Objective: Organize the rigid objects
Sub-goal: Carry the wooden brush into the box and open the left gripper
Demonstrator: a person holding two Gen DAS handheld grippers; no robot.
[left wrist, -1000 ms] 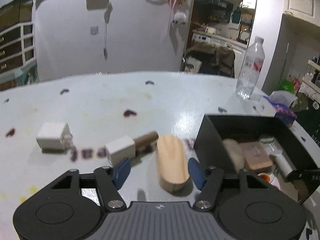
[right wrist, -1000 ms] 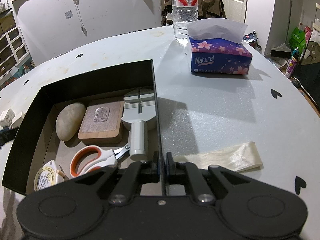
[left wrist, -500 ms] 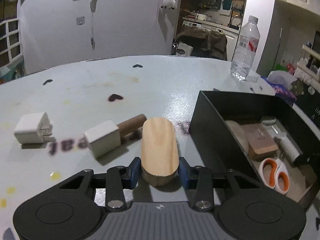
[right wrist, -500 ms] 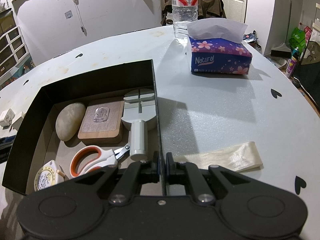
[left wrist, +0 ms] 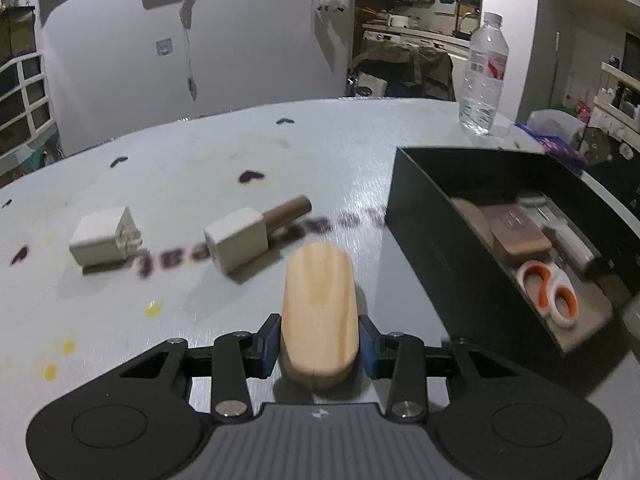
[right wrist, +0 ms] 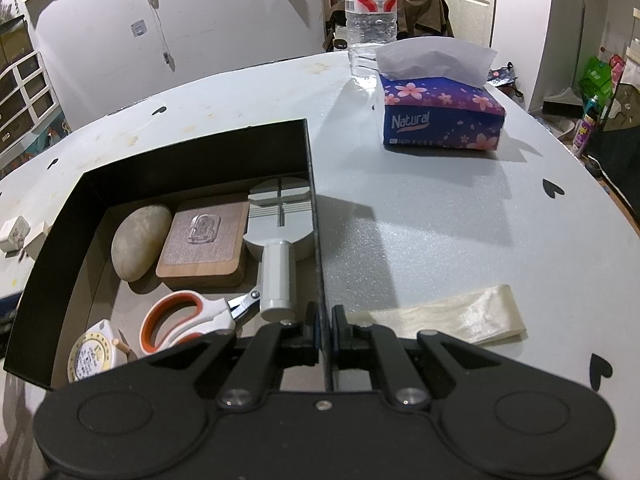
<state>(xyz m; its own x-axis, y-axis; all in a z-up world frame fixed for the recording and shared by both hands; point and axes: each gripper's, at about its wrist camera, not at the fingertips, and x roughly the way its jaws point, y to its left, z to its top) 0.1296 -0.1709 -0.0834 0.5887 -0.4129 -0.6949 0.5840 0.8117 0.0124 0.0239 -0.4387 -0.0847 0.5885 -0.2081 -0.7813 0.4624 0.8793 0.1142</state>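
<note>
Gripping a rounded wooden block (left wrist: 319, 308), the left tool (left wrist: 319, 345) has both blue pads pressed to the block's sides, above the table (left wrist: 340, 152). The black box (left wrist: 456, 264) stands just right of the block. Two white adapters (left wrist: 105, 237) (left wrist: 237, 239) and a brown cylinder (left wrist: 289, 213) lie ahead to the left. The right tool (right wrist: 324, 334) is clamped on the box's right wall (right wrist: 316, 240). Inside lie a stone (right wrist: 140, 236), scissors (right wrist: 182, 320) and a tape measure (right wrist: 93, 356). A tissue pack (right wrist: 440, 116) sits beyond.

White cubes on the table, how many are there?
2. One white cube lies far left on the table; the other white cube sits nearer the middle, touching a brown cylinder. The black box may hide more.
</note>
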